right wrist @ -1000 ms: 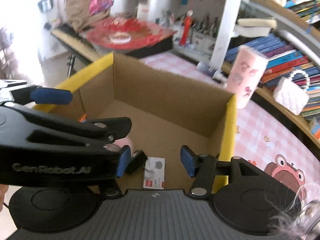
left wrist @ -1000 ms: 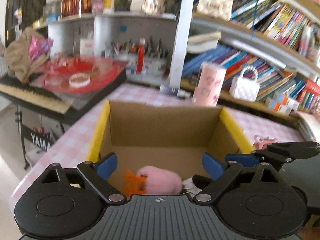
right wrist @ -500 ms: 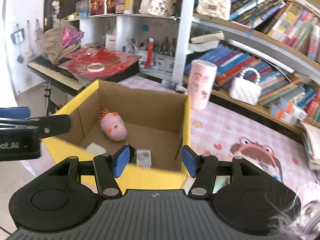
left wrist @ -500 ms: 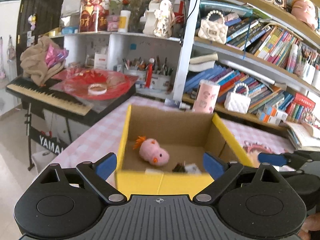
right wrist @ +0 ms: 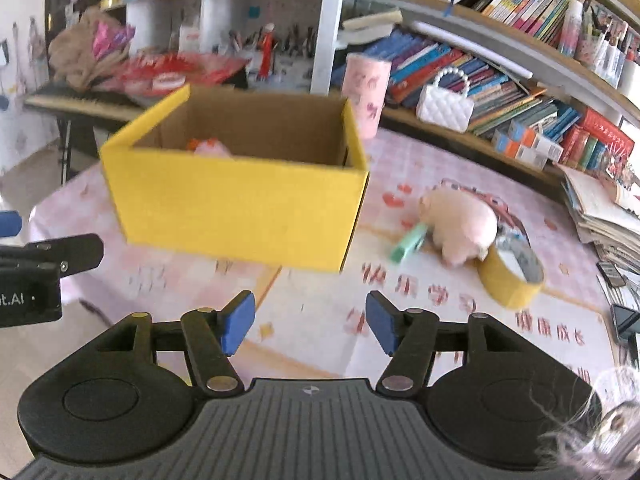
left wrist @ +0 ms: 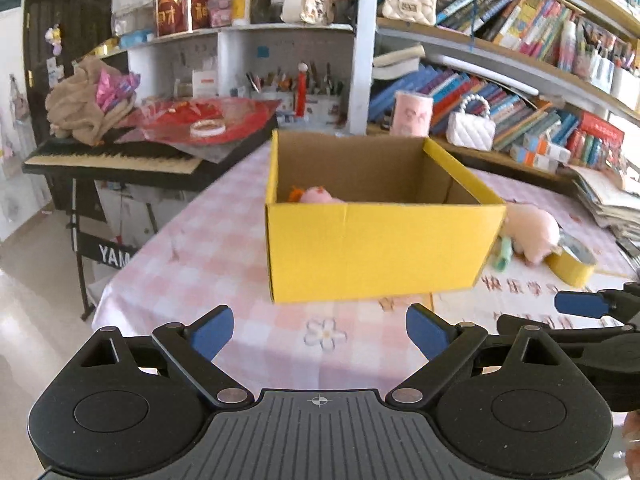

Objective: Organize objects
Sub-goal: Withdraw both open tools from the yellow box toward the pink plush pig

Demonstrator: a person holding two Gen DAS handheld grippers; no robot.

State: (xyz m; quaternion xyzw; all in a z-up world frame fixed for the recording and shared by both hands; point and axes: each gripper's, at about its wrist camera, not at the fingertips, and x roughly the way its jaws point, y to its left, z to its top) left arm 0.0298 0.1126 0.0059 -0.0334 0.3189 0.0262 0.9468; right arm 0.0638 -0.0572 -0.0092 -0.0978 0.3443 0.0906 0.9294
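Both grippers empty, fingers spread. Right gripper (right wrist: pixel 310 330) nearer the loose items: green clip (right wrist: pixel 408 245), long axis pointing toward the fingers, ahead-right; pink pig plush (right wrist: pixel 460 224) just beyond (tape roll (right wrist: pixel 510 276) touching it). Yellow box (right wrist: pixel 236 204) ahead-left. Left gripper (left wrist: pixel 319 334) faces the box.

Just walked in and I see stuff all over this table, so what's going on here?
A person is tidying the table into a yellow cardboard box, with a two-finger tool in each hand. Both the left tool and the right tool are open and empty, held short of the box. A small pink plush already lies inside. A pink pig plush, a green item and a yellow tape roll are on the table right of the box.
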